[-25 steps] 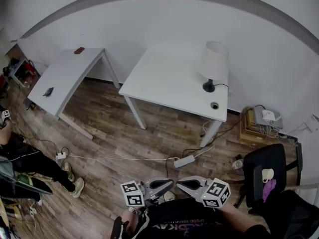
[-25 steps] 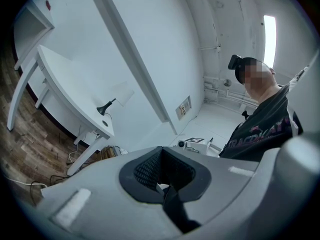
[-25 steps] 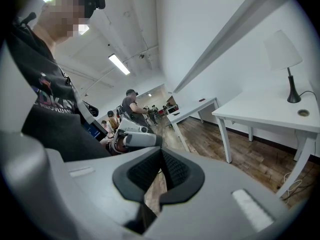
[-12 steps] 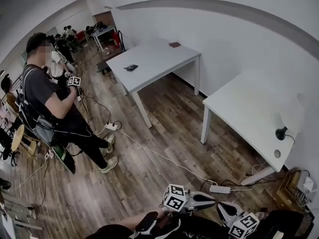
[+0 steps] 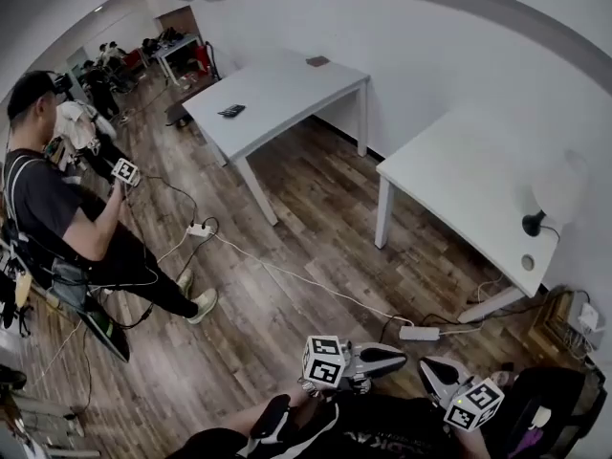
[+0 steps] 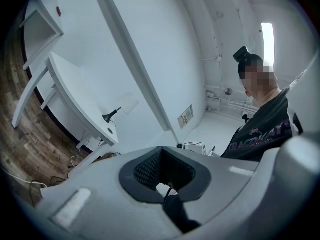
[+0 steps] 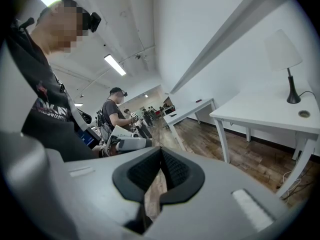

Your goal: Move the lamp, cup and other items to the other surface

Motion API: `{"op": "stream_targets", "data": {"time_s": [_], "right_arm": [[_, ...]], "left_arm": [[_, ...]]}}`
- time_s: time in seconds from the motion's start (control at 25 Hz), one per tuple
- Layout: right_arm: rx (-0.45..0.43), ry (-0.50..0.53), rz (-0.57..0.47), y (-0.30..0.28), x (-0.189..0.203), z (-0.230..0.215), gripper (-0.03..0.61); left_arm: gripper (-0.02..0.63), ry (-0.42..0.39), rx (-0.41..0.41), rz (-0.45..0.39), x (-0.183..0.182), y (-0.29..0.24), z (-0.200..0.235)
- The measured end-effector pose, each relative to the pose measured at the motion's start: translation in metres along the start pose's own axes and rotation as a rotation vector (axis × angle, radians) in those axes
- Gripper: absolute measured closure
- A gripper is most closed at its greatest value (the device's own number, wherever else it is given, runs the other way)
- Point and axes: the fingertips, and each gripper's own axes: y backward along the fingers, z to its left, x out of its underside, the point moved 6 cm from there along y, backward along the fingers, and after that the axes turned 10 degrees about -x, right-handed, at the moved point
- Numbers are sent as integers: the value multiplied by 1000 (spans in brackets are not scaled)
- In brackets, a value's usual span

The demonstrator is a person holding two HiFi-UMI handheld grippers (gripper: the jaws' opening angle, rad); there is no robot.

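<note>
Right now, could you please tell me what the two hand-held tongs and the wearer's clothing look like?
Both the left tongs and right tongs are pale grey moulded shells with black, ribbed pads lining the jaws. Each carries a white cube printed with black square markers, the left cube and the right cube. The wearer has a dark top with printed lettering.

Black-based lamp (image 7: 285, 59), shade apparently white, stands upright on the table (image 7: 265, 110).

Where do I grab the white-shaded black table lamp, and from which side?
Close on the thin black stem under the white shade, coming from the white table's room-facing edge; the lamp stands upright near the wall, shade likely too wide.
</note>
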Motion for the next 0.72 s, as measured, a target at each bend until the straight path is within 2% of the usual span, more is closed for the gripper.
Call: {"op": "stream_targets", "data": {"time_s": [0.16,0.28,0.48,0.72], "right_arm": [[-2,43,4,-21,-7,-12,566],[15,22,-35,-17,-14,-30,555],[121,2,-67,12,-26,-60,536],[294,-19,-111,41,-44,-132,502]], "left_arm": [[618,10,-11,-41,-11,15,20],[618,17,-25,-30,-11,7,28],[618,3,-34,-22,-17,-9,27],[618,2,-84,-40,-23,-21,37]]}}
